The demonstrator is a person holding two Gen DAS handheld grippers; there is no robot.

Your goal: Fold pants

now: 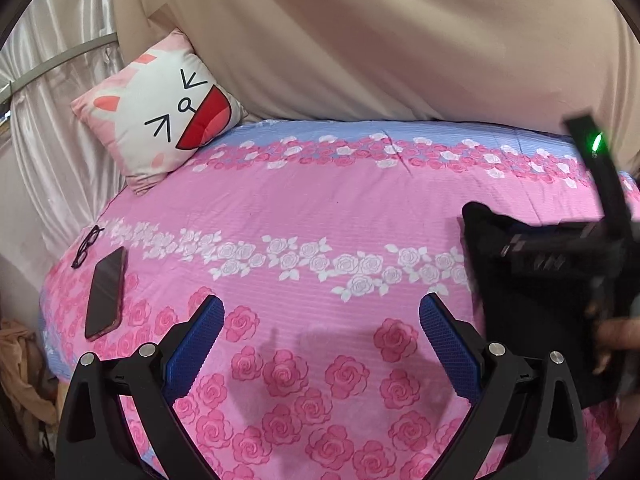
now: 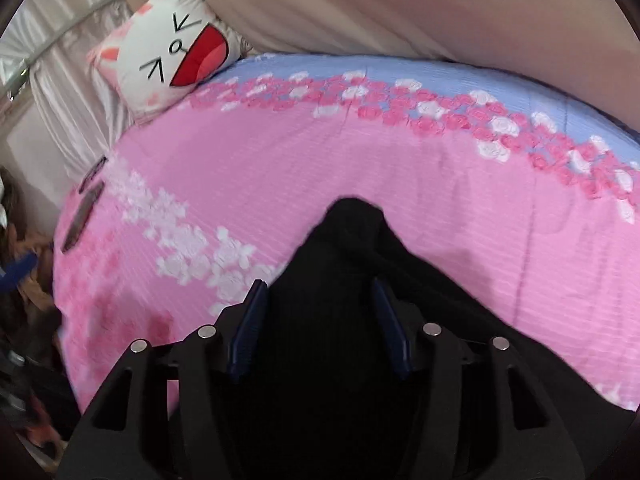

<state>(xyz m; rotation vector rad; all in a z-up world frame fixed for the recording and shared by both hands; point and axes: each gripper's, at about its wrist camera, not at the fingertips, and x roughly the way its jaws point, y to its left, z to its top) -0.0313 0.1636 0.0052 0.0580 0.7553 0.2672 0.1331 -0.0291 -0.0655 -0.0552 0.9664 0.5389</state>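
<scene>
The bundled black fabric pants (image 2: 344, 312) were mostly hidden, pinched in the right gripper (image 2: 320, 296). The left gripper (image 1: 320, 320) was held spread over the pink rose-print bedsheet (image 1: 320, 208).

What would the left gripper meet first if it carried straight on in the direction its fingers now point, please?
Probably just the floral bedsheet: the open left gripper has nothing between its fingers, and the phone and black pants lie off to either side. Beyond the sheet hangs the beige drape, though depth is unclear.

I see the pants (image 1: 532, 304) on the bed's (image 1: 320, 208) right side; phone (image 1: 105, 293) and glasses (image 1: 86, 246) at left edge, pillow (image 1: 160, 108) behind them.
</scene>
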